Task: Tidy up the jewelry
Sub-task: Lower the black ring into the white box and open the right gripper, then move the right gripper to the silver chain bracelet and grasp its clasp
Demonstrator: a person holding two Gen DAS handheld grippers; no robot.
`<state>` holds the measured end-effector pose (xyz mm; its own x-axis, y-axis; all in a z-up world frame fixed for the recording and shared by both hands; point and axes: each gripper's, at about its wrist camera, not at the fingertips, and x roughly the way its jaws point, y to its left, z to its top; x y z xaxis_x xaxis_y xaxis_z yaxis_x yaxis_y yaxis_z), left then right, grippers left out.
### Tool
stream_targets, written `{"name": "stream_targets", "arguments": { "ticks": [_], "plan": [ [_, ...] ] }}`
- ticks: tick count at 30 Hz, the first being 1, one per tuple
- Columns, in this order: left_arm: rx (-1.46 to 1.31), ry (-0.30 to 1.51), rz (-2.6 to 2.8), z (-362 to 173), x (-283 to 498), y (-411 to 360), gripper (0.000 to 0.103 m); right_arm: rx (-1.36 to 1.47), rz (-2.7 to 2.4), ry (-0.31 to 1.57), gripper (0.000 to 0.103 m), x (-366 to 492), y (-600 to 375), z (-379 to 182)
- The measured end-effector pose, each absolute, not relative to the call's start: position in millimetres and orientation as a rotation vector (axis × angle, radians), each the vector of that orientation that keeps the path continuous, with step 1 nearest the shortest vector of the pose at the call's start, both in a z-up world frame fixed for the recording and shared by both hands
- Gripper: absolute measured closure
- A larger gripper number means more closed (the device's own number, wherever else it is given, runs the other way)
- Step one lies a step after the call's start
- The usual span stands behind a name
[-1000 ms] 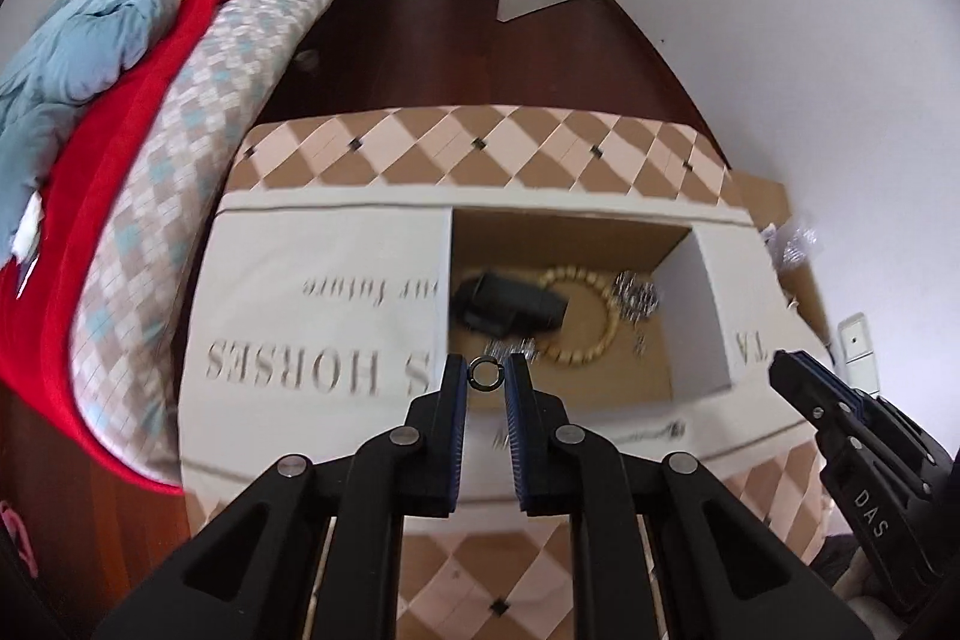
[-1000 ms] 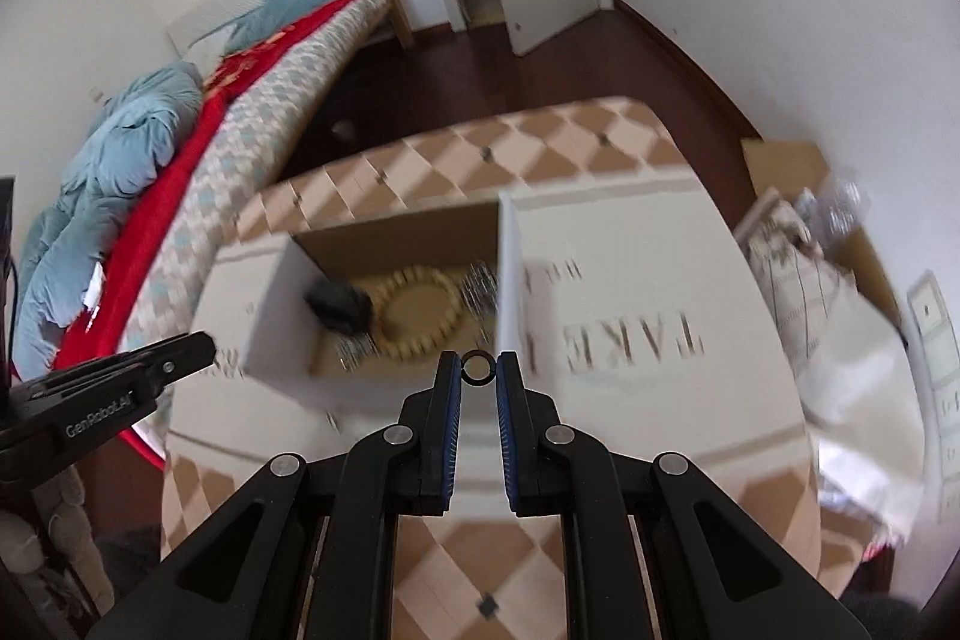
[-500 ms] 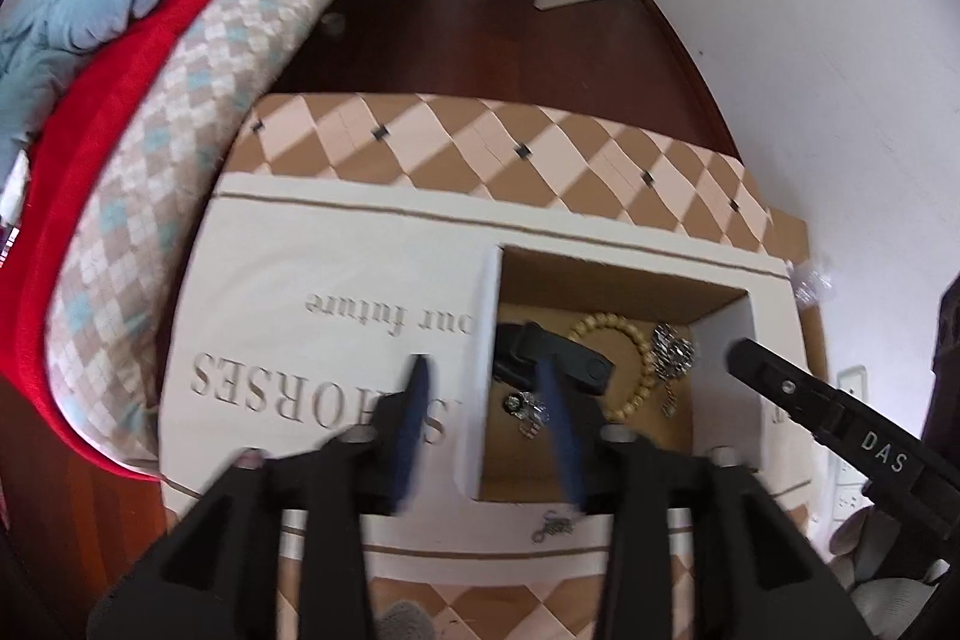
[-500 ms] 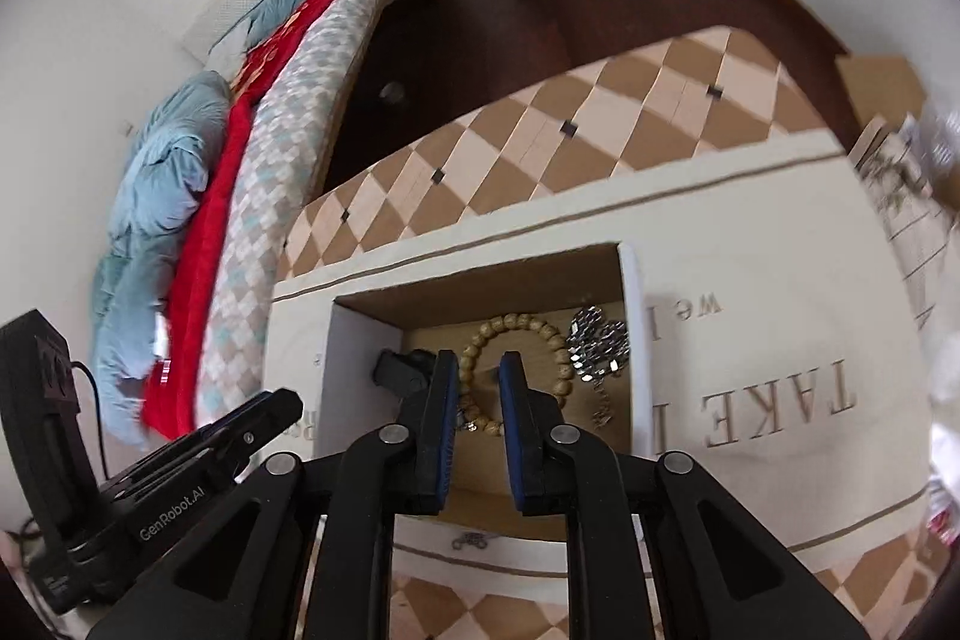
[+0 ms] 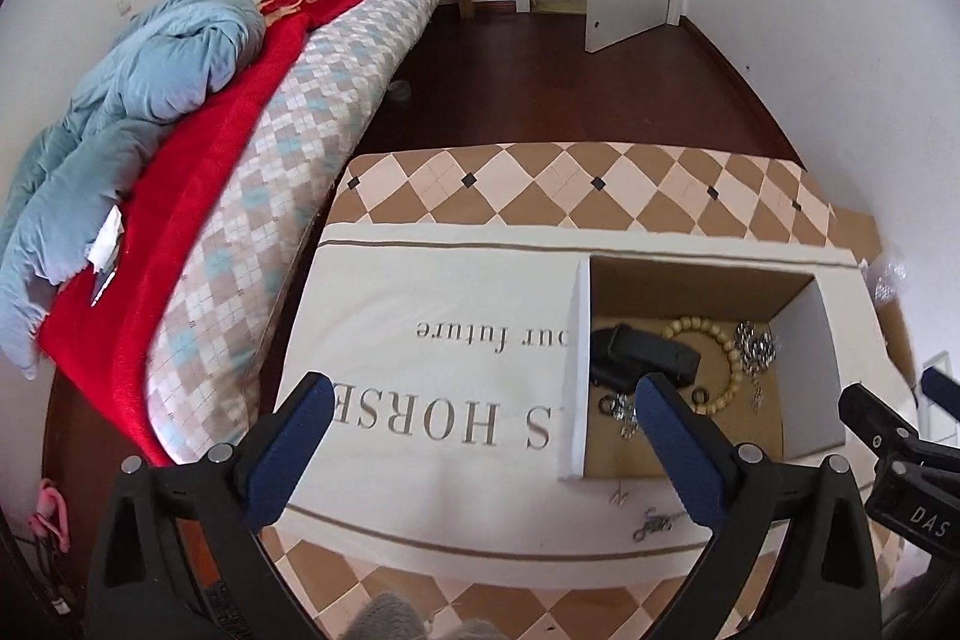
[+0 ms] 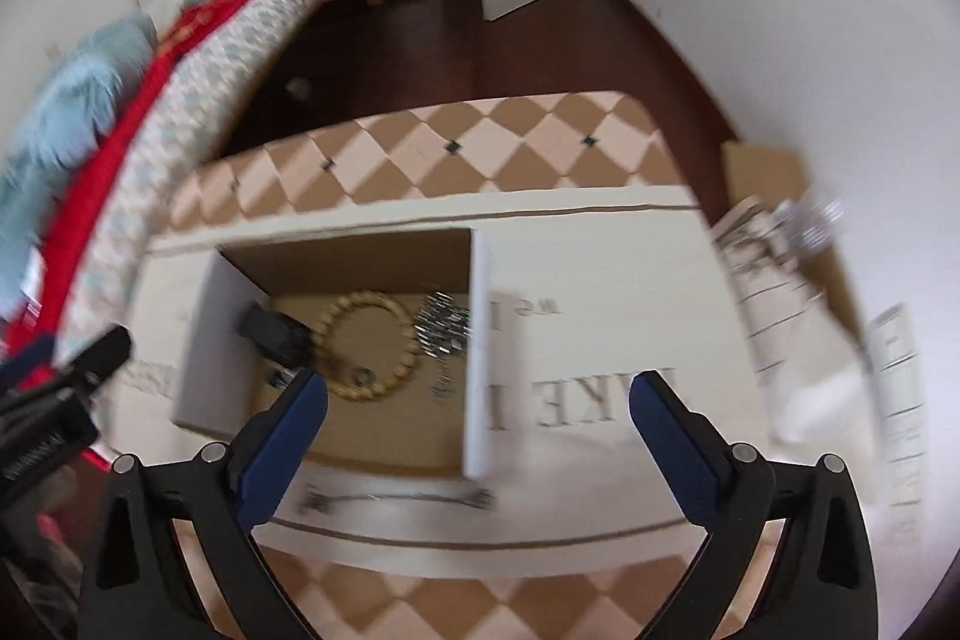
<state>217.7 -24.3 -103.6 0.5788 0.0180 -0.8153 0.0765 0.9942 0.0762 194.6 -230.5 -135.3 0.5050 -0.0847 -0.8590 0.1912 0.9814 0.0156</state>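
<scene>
A: Left gripper (image 5: 480,394)?
B: Jaws spread wide, having just been opening; nothing between the blue pads (image 5: 288,454). It hangs above the front of the box (image 5: 456,358), one finger over the printed lid, the other over the open compartment.

A: Right gripper (image 6: 480,394)?
B: Same entry. Jaws wide apart, just been opening, nothing between them. It hangs over the front of the box, straddling the compartment's right-hand divider. The view is blurred.

A: Where is the jewelry?
B: Inside the box's open compartment. Bead bracelet (image 5: 720,358) flat on the cardboard floor, roughly centred. Black case (image 5: 642,355) touching the bracelet on the side nearer the long lid panel. Silver cluster (image 5: 756,349) on the bracelet's other side, against the short white wall. Small ring (image 5: 699,393) inside the bracelet's loop. A few small metal pieces (image 5: 618,409) in front of the black case; type too small to tell.

A: Anything outside the compartment?
B: One small metal piece (image 5: 654,523) on the box's front edge.
</scene>
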Motion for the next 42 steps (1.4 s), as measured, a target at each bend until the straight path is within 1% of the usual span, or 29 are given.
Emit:
{"name": "stream_targets", "arguments": {
  "ticks": [8,17,30,34,42],
  "plan": [
    [0.135,0.939,-0.039,-94.3,186.8,-24.1,0.001,0.031,-0.212,0.981,0.000,163.7,-218.9,-115.3],
    [0.069,0.885,-0.070,-48.8,136.0,-15.2,0.001,0.045,-0.221,0.922,0.000,111.7,-213.0,-71.2],
    [0.054,0.803,-0.129,9.0,70.7,-14.3,0.001,0.050,-0.230,0.793,0.000,34.4,-208.3,1.4],
    [0.052,0.774,-0.138,22.5,54.9,-14.6,0.001,0.044,-0.233,0.761,0.000,20.0,-206.4,14.2],
    [0.039,0.756,-0.141,31.6,42.1,-13.1,0.001,0.051,-0.229,0.744,0.000,6.5,-204.7,24.1]
  ]
}}
